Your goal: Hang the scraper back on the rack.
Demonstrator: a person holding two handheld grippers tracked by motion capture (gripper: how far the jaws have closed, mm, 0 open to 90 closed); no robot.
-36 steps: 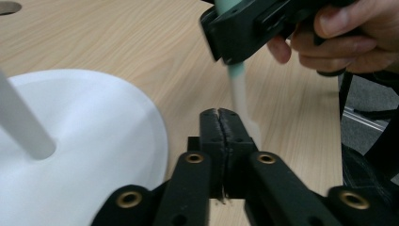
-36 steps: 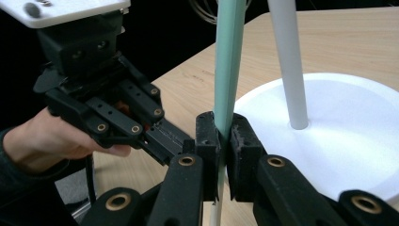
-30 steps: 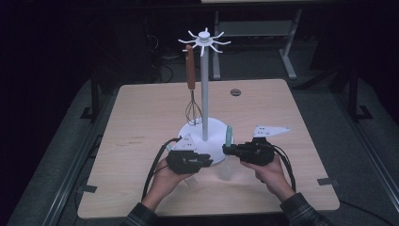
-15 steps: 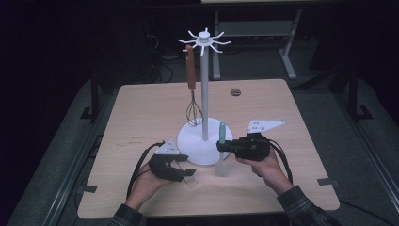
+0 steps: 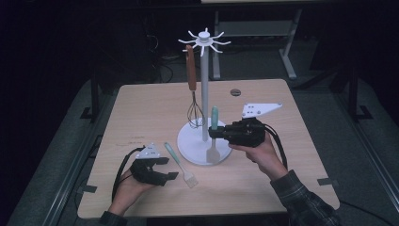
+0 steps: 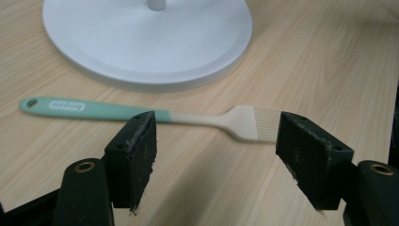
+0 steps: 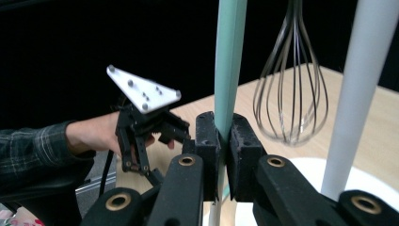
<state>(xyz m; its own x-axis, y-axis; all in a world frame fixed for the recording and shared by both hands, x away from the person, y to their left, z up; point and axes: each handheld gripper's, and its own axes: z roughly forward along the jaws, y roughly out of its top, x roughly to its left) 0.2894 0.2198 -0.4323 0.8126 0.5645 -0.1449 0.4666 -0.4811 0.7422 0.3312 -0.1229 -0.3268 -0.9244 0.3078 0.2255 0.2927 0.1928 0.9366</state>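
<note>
A pastry brush (image 6: 141,115) with a teal handle and pale bristles lies flat on the wooden table (image 5: 141,108), just ahead of my left gripper (image 6: 216,160). Its jaws have just been opening and stand wide, with nothing between the pads. From above, the left gripper (image 5: 168,168) sits beside the brush (image 5: 180,165) near the table's front left. My right gripper (image 5: 215,133) is shut on the teal handle of a spatula (image 7: 229,61), held upright beside the pole (image 5: 204,94) of a white utensil stand. The spatula's blade (image 5: 213,155) hangs over the stand's round base (image 5: 193,143).
A whisk (image 5: 192,84) with a brown handle hangs from one of the hooks (image 5: 204,40) at the stand's top, its wires (image 7: 291,94) close to the spatula. A small dark disc (image 5: 235,92) lies at the far edge. The left gripper (image 7: 146,127) shows in the right gripper view.
My left gripper let go of the brush and drew back to the front left, leaving it on the table. My right gripper rose with the spatula, now upright by the pole.
</note>
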